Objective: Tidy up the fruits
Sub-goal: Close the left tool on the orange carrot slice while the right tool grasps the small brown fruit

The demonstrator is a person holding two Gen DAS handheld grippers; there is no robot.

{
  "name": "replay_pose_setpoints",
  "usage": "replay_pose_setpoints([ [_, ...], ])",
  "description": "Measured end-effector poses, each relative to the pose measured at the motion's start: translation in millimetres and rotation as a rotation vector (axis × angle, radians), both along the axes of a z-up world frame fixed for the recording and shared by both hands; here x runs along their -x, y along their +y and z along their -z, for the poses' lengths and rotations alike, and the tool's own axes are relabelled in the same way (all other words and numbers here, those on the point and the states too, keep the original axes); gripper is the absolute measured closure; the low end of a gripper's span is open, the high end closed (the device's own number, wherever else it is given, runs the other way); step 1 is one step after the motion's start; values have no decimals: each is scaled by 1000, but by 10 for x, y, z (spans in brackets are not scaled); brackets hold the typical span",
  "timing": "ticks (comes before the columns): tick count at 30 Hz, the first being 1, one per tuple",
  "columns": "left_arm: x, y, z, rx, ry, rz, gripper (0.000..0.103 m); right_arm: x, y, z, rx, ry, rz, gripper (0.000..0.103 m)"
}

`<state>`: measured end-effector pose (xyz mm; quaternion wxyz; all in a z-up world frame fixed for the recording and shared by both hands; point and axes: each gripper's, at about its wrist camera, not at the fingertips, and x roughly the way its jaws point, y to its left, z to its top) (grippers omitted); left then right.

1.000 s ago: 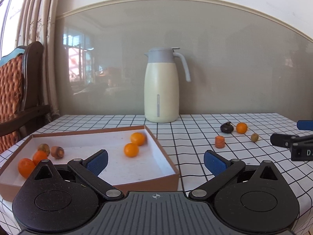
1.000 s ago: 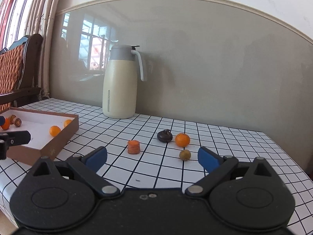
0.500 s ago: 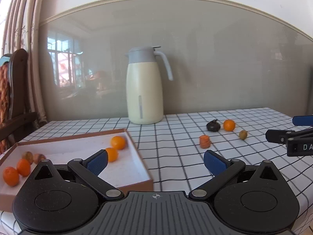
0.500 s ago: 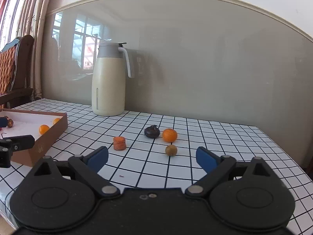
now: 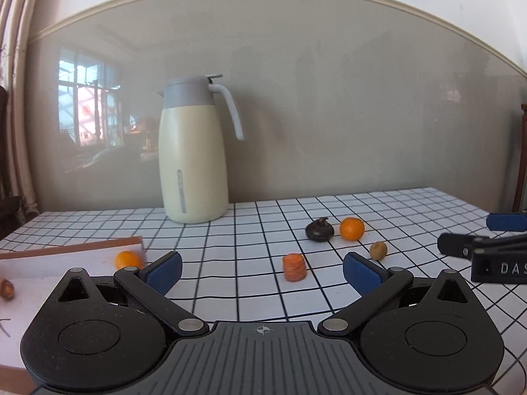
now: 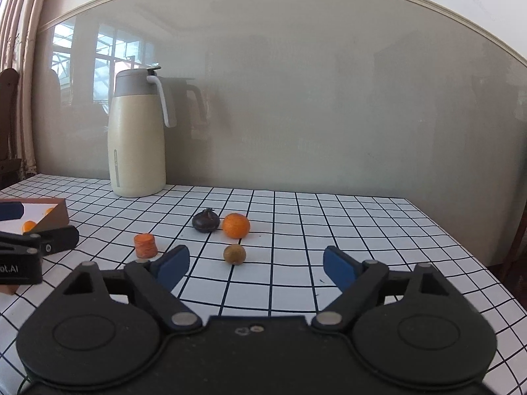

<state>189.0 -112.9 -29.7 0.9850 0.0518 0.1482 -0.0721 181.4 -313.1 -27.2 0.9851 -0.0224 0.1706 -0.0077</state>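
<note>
Loose on the checked tablecloth lie a carrot chunk (image 5: 294,267) (image 6: 145,245), a dark round fruit (image 5: 319,229) (image 6: 206,221), an orange (image 5: 352,228) (image 6: 235,225) and a small brown-green fruit (image 5: 378,250) (image 6: 234,253). A brown box (image 5: 75,249) (image 6: 54,215) at the left holds an orange (image 5: 126,259) and a small brown fruit (image 5: 7,288). My left gripper (image 5: 262,270) is open and empty, facing the carrot chunk. My right gripper (image 6: 255,262) is open and empty, with the small brown-green fruit just ahead between its fingers.
A cream thermos jug (image 5: 194,151) (image 6: 138,133) stands at the back by the glossy grey wall panel. The right gripper shows at the right edge of the left wrist view (image 5: 487,247). The table's right edge (image 6: 467,247) drops off. A wooden chair (image 6: 8,125) stands far left.
Both grippers have swung to the right. In the left wrist view the box slid mostly out at the left and the loose fruits came toward centre. Both stayed open.
</note>
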Motion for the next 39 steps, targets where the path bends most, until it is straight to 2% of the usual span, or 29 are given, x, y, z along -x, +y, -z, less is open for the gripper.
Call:
replay_pose_setpoints([
  [2,-68,-40,22,-5,2,-1,0,-57,17,15,6,4,-3,35],
  [6,-187,-60,87,0,32,-1,0,-191,61,66,27,12,-14,36],
  [15,-524,-141,193,-19,88,7,1,-508,76,148,31,74,-25,50],
  [16,-563,-154,201,-19,94,10,3,-546,85,158,31,84,-31,52],
  [18,-652,-193,226,-16,113,21,12,-616,111,169,40,105,-45,55],
  [27,-937,-337,294,-6,188,43,20,-909,178,225,46,172,-56,68],
  [35,-1150,-444,354,-8,255,62,30,-1096,128,300,31,215,-54,71],
  [39,-1229,-437,382,7,286,64,31,-1163,144,334,21,235,-62,73],
])
